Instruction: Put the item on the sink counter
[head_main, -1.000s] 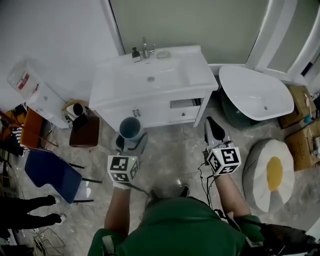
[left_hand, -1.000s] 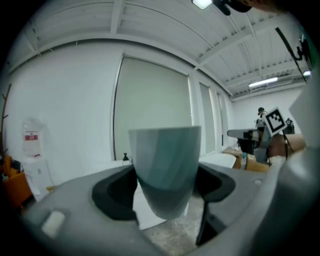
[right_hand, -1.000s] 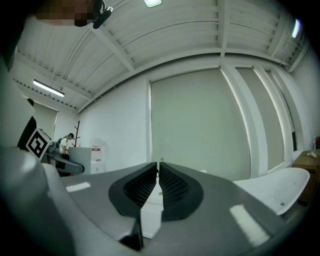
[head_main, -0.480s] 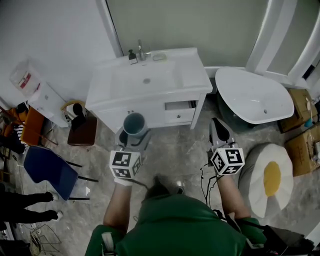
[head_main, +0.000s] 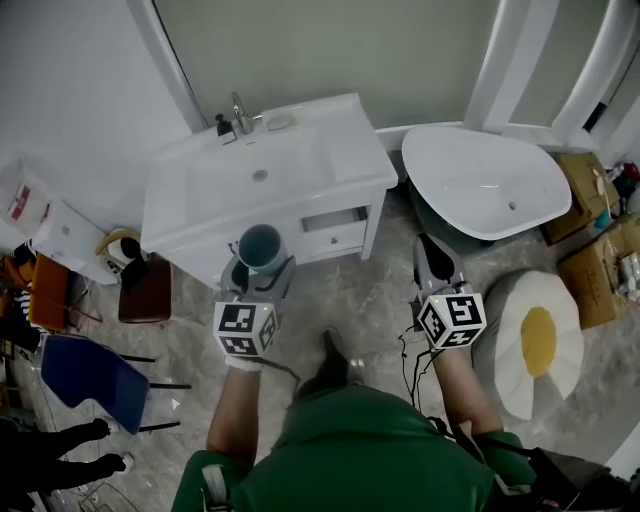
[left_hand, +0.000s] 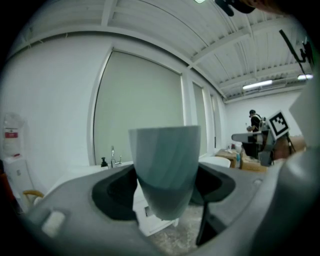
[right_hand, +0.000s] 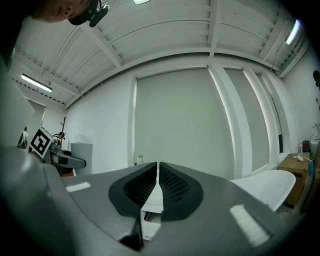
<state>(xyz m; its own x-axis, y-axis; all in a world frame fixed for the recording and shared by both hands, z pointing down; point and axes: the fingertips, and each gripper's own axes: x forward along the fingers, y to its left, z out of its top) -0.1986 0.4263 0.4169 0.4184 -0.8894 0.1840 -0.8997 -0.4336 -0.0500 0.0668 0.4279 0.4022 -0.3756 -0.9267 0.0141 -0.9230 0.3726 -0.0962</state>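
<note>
Left tool around upright blue cup, near sink counter

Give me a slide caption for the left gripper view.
Left gripper shut on an upright blue-grey cup, white sink vanity ahead.

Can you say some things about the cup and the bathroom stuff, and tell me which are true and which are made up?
The left claw holds a tapered blue-grey cup. True.
The cup stands on the white sink counter. False: it is in the claw, short of the counter.
The right claw is shut and empty. True.
The white oval bathtub sits left of the sink counter. False: it sits on the right.
</note>
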